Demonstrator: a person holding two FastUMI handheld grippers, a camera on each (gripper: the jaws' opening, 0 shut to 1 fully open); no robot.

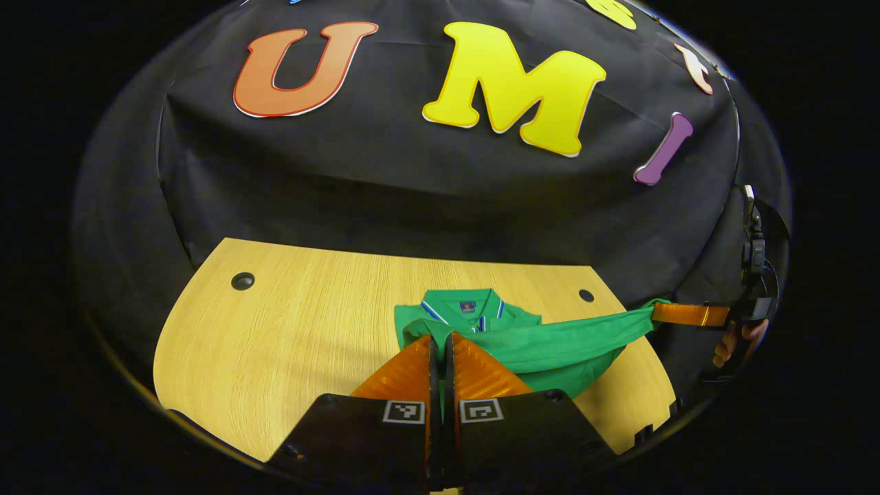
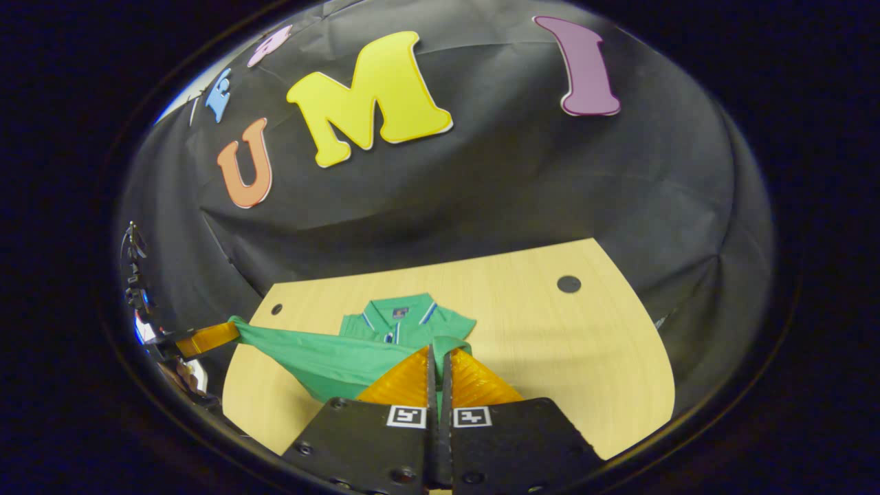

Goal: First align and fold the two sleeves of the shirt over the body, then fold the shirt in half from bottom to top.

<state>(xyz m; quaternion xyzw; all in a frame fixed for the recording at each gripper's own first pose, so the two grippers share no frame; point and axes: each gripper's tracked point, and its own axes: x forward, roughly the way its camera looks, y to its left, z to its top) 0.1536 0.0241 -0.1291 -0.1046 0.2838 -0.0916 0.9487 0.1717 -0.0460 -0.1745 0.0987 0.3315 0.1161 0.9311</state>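
The table (image 1: 289,330) spreads pale and wooden under me, its near edge cut off behind my grippers. The green shirt (image 1: 550,344) lies collar-up toward the wall, its lower edge lifted and stretched between us. My left gripper (image 1: 440,340) and right gripper (image 2: 437,352) both have jaws pinched narrow on the cloth. The hem itself is hidden.

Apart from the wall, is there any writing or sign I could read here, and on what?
Collar tag on the green shirt: too small to read.
Square black-and-white coded markers on the left gripper and the right gripper: patterns, no words.
No other readable text.
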